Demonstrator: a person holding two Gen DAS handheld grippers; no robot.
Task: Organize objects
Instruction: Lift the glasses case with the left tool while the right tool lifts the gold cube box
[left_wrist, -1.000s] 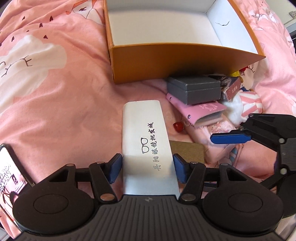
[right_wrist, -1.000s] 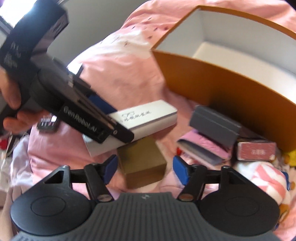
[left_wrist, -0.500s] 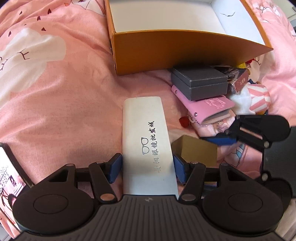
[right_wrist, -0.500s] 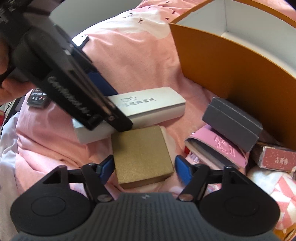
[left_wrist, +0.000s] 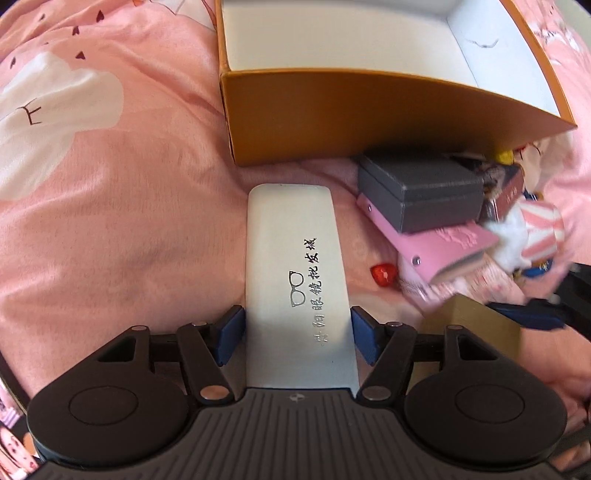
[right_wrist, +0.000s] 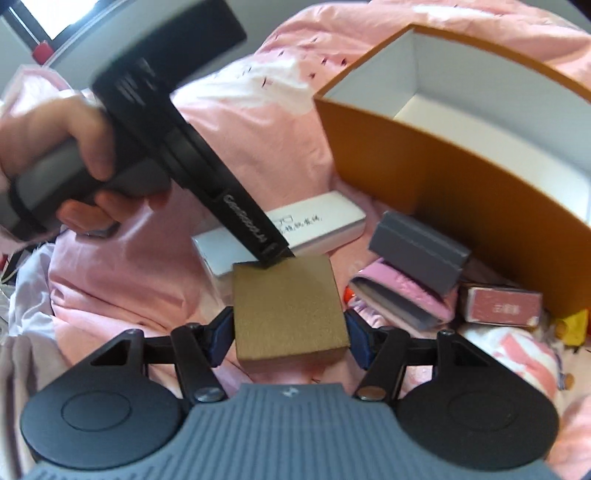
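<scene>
Case (left_wrist: 295, 295) clamped in left gripper (left_wrist: 297, 332) jaws, short of orange box (left_wrist: 369, 118) wall; right gripper (right_wrist: 290, 336) jaws hug gold box (right_wrist: 288, 306) edges on bed (left_wrist: 110, 221).

Bedding: pink printed sheet (left_wrist: 140, 206) under everything, white cloud pattern at 9 o'clock.
Window: bright pane (right_wrist: 55, 16) at 11 o'clock, right wrist view.

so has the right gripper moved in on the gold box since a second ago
Yes. In the right wrist view the gold box now sits between the jaws of the right gripper; earlier it lay ahead of them, farther from the orange box.
</scene>
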